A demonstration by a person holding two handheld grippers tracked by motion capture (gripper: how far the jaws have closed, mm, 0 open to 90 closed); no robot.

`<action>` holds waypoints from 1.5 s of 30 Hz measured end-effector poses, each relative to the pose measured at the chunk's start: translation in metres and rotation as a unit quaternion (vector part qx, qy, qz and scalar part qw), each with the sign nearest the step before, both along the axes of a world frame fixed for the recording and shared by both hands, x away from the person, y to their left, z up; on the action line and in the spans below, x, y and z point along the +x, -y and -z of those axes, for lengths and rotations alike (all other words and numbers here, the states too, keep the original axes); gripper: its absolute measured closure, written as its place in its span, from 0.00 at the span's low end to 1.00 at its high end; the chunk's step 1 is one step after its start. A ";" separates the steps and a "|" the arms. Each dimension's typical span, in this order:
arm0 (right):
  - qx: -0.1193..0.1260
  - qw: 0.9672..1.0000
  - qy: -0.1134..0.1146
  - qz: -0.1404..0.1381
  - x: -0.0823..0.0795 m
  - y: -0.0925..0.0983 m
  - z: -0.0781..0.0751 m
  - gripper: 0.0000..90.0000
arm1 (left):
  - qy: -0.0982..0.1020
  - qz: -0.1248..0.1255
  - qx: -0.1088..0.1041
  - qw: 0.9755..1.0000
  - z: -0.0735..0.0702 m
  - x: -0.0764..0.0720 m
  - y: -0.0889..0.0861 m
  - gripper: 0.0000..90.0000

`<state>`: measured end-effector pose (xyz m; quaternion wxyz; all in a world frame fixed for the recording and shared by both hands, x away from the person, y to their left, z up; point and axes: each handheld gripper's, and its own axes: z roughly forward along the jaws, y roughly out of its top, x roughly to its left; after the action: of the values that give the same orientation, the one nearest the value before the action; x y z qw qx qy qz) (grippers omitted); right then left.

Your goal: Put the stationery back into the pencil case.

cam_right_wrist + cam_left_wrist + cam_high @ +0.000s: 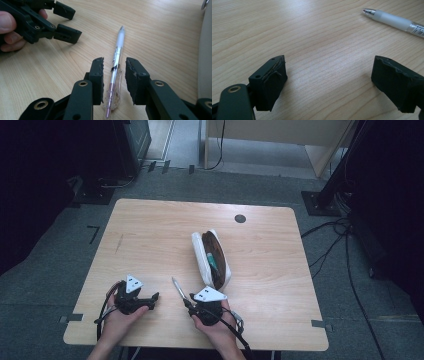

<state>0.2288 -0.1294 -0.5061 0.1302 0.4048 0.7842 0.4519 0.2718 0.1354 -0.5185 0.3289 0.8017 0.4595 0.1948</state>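
Note:
A clear pen (177,289) with a frosted grip lies on the wooden table (150,235), its tip pointing away from me. My right gripper (115,68) sits low over the pen's (117,53) rear end, one jaw on each side and a small gap to each pad. To its left, my left gripper (152,301) rests on the table, wide open with nothing between its jaws (328,75); the pen's tip (395,22) lies ahead of it to the right. A white pencil case (212,260) lies open just right of the pen, with a teal item inside.
A dark round grommet (240,218) sits near the table's far edge. The pencil case's white side (205,50) stands close to the right gripper. Cables (345,250) and black stands lie on the floor to the right of the table.

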 end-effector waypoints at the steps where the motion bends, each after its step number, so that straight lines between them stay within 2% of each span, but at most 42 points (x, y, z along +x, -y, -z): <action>1: -0.001 1.000 0.000 0.000 0.000 0.000 0.002 0.76 | 0.000 0.000 0.000 1.000 0.000 0.000 0.000 0.15; 6: -0.001 1.000 -0.005 0.005 0.002 -0.001 0.007 0.77 | 0.000 0.000 0.000 1.000 0.000 0.000 0.000 0.14; 13: -0.011 1.000 -0.015 0.001 0.005 -0.007 0.013 0.83 | 0.000 0.002 0.000 1.000 0.000 0.000 0.000 0.14; 16: -0.017 1.000 -0.012 -0.005 0.004 -0.008 0.015 0.83 | 0.000 0.003 0.000 1.000 0.000 0.001 0.001 0.14; 20: -0.012 1.000 -0.006 -0.020 0.001 -0.010 0.014 0.83 | 0.000 0.002 -0.001 1.000 0.000 0.001 0.001 0.14; 22: -0.011 1.000 -0.007 -0.006 0.001 -0.009 0.014 0.84 | 0.000 0.003 0.000 1.000 0.000 0.001 0.001 0.15; 26: 0.001 1.000 -0.025 0.015 0.006 -0.007 0.015 0.83 | 0.000 0.003 0.000 1.000 0.000 0.001 0.001 0.15; 32: -0.011 0.999 -0.040 0.021 0.012 -0.010 0.016 0.83 | 0.000 0.003 0.000 1.000 0.000 0.001 0.001 0.14; 39: -0.037 0.999 -0.021 0.015 0.008 -0.014 0.016 0.85 | -0.001 0.003 -0.001 1.000 0.000 0.001 0.001 0.15; 43: -0.070 0.997 0.005 -0.015 0.003 -0.017 0.016 0.85 | 0.000 0.004 -0.001 1.000 0.000 0.001 0.001 0.15; 45: -0.073 0.997 0.009 -0.022 0.003 -0.015 0.016 0.86 | 0.000 0.004 -0.001 1.000 0.000 0.001 0.001 0.15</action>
<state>0.2319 -0.1139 -0.5217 0.1562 0.3726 0.8229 0.3994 0.2726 0.1343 -0.5185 0.3300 0.8035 0.4564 0.1929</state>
